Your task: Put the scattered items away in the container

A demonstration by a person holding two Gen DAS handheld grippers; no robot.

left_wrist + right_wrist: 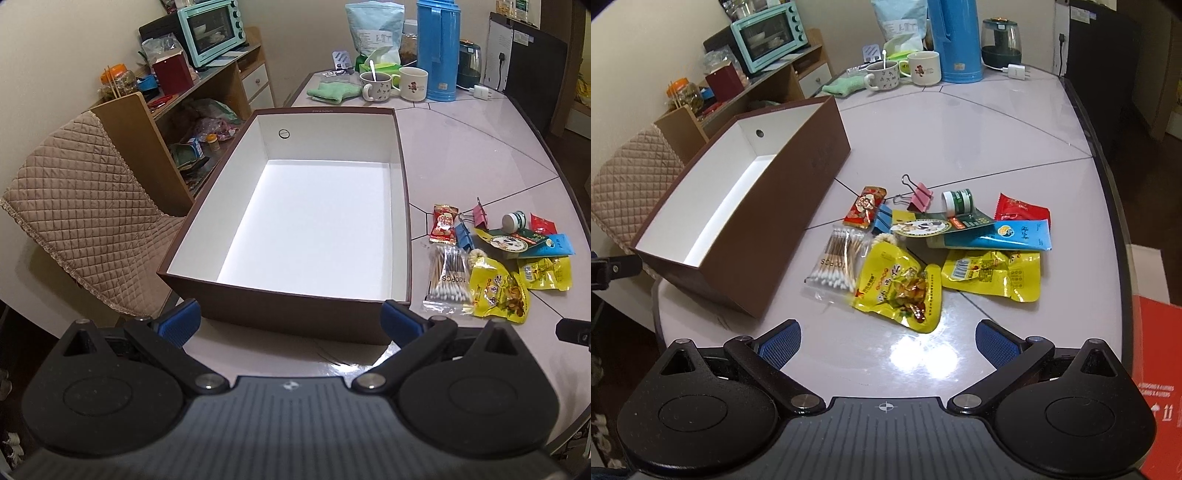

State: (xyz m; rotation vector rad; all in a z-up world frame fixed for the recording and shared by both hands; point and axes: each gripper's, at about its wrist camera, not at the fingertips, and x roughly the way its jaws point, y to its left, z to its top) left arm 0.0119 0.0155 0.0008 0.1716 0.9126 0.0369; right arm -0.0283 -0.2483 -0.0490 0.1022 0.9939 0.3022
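The scattered items are seen heaped on the table (979,122) just right of the container, all outside it. In the right wrist view the heap fills the middle of the frame: a packet of cotton swabs (837,260) at its left edge, a yellow snack pouch (901,288) at its lower edge, a second yellow pouch (991,275) to the right, a blue tube (1008,234) above that, a red sachet (1021,210), a small green-and-white jar (956,201), a pink binder clip (919,195), a blue binder clip (882,218) and a red candy wrapper (865,211).

The container, a brown box (280,321) with a white interior, is shown in the left wrist view at frame centre, and its floor is seen bare. Its long axis runs away from the camera toward the upper frame.

The deciding relation is judged as follows: the heap lies straight ahead of the right gripper (888,341), with the yellow snack pouch nearest, in the middle of the frame above its fingertips, while from the left gripper (290,321) the heap is off at the right edge and the box lies directly ahead. The right gripper is therefore judged the nearer to the items. The cotton swab packet's long axis is angled roughly toward the upper frame, slightly tilted.

Both grippers are seen with fingers spread wide apart, nothing held between them.
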